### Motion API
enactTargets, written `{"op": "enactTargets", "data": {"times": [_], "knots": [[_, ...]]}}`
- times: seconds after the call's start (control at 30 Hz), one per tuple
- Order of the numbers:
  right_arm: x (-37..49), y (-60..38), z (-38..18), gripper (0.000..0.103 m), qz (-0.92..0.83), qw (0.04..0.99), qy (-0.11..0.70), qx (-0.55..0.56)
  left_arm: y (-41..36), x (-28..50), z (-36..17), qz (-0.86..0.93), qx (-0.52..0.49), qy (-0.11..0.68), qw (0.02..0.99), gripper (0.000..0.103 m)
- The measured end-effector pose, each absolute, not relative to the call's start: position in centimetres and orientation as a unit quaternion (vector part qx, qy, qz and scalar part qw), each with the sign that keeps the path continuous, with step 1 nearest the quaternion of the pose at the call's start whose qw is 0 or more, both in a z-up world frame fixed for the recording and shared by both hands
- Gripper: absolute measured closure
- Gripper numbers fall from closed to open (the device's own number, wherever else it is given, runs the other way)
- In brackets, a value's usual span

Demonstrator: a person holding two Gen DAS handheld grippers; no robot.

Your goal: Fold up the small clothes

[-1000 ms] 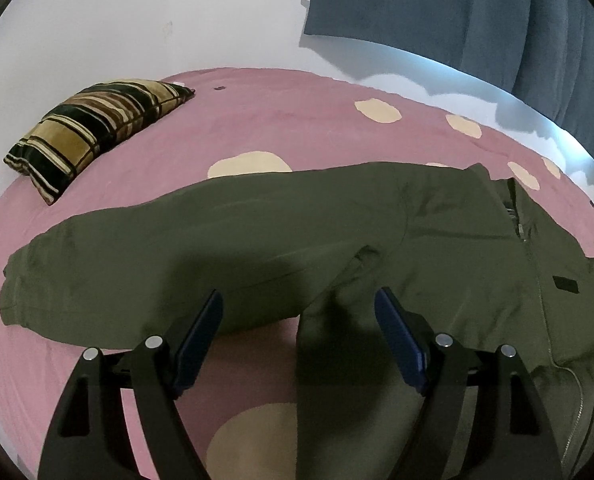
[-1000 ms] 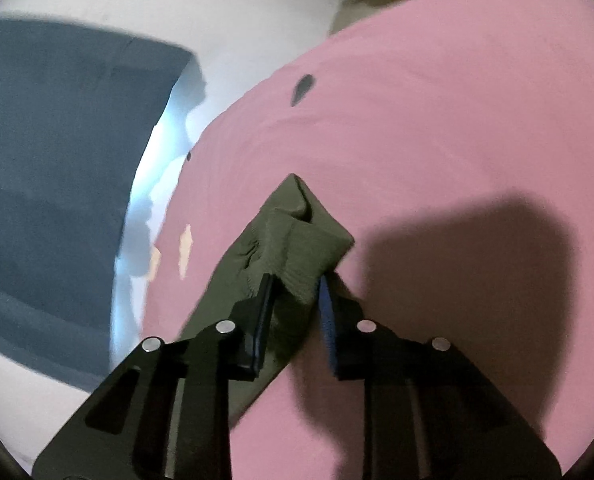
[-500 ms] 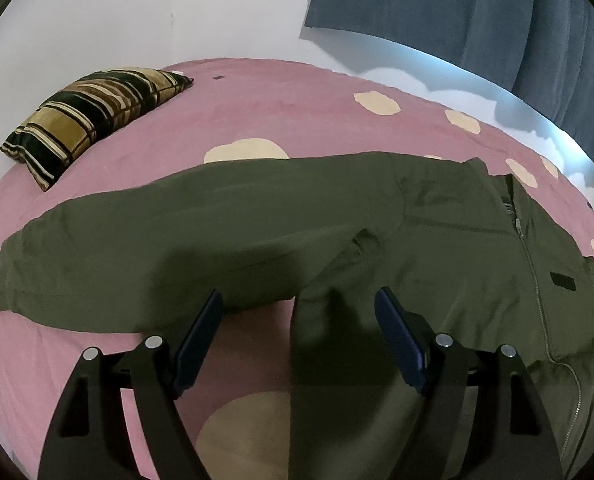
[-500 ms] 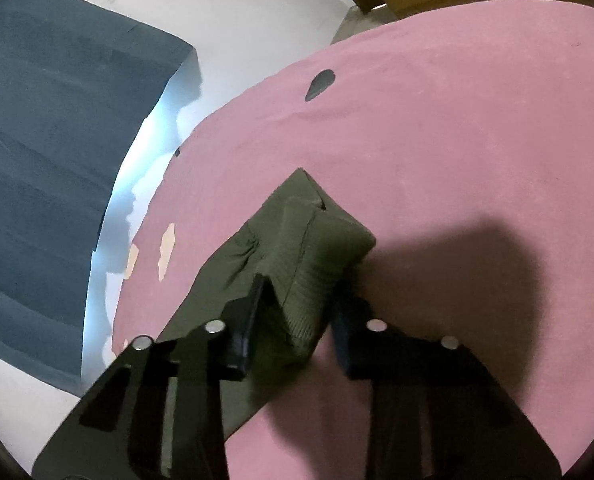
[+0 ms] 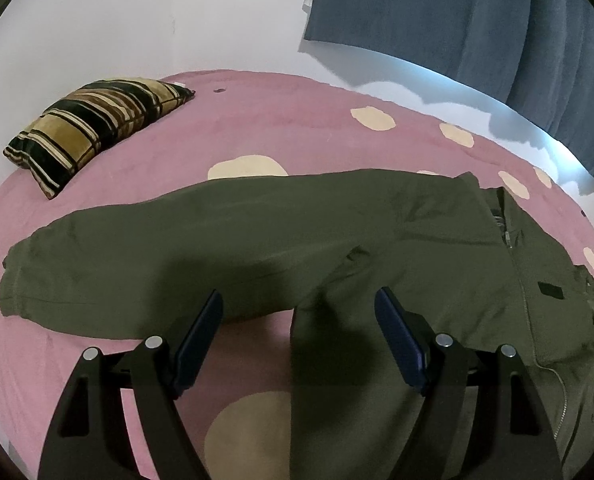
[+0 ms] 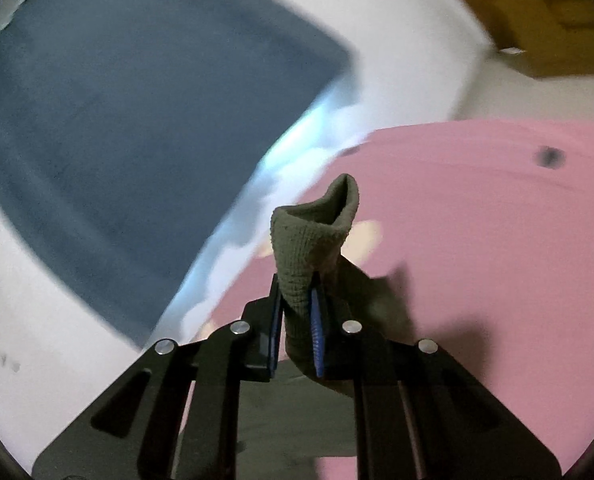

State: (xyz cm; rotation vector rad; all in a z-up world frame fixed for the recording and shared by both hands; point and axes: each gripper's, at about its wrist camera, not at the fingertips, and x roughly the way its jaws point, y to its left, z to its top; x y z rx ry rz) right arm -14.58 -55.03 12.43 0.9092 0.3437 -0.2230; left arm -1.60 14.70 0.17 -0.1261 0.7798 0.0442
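An olive green zip jacket [image 5: 437,248] lies spread on the pink bed cover [image 5: 289,120]. One sleeve [image 5: 145,256] stretches out flat to the left. My left gripper [image 5: 297,320] is open and empty, hovering over the sleeve's armpit and the jacket's side. In the right wrist view my right gripper [image 6: 296,320] is shut on the ribbed cuff [image 6: 309,240] of the other sleeve and holds it lifted off the bed, the cuff standing up between the blue pads.
A striped black and gold pillow [image 5: 93,124] lies at the back left of the bed. A dark blue curtain [image 5: 477,32] hangs on the white wall behind. The cover has cream spots [image 5: 371,118]. A wooden door or cabinet [image 6: 537,12] shows at the right wrist view's top right.
My right gripper has closed tighter on the cuff, lifted it off the bed and swung, so the view tilts toward the wall. The left gripper stays open and has shifted only slightly.
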Motion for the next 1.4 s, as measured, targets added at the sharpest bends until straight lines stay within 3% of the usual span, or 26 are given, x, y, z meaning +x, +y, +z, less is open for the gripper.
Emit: {"op": "enactTargets", "data": {"times": [0.17,0.37,0.87,0.97,1.03,1.07,1.27,1.4], "knots": [[-7.2,-45.1,16.1,0.091,0.006,0.901,0.196,0.386,15.2,-2.2,0.4,0.023,-0.069,0.375,0.924,0.026],[-0.4,-32.9,15.3,0.091,0.088,0.907,0.26,0.32,16.1,-2.7,0.5,0.021,-0.089,0.374,0.923,0.026],[5.9,-10.2,3.3,0.088,0.177,0.861,0.456,0.141,17.3,-3.1,-0.4,0.021,-0.118,0.381,0.917,0.026],[5.1,-8.8,1.5,0.075,0.194,0.844,0.481,0.135,17.3,-3.0,-0.6,0.02,-0.119,0.384,0.915,0.026],[4.6,-8.1,0.6,0.058,0.218,0.821,0.51,0.137,17.2,-2.9,-0.8,0.019,-0.119,0.388,0.914,0.026],[4.5,-7.8,0.3,0.055,0.23,0.813,0.516,0.139,17.0,-2.8,-0.9,0.019,-0.119,0.39,0.913,0.026],[1.3,-12.5,2.6,0.049,0.302,0.785,0.497,0.214,16.4,-2.6,-1.6,0.017,-0.11,0.4,0.91,0.026],[-1.8,-21.6,5.3,0.044,0.244,0.828,0.444,0.243,16.1,-2.5,-1.8,0.016,-0.11,0.402,0.909,0.026]]}}
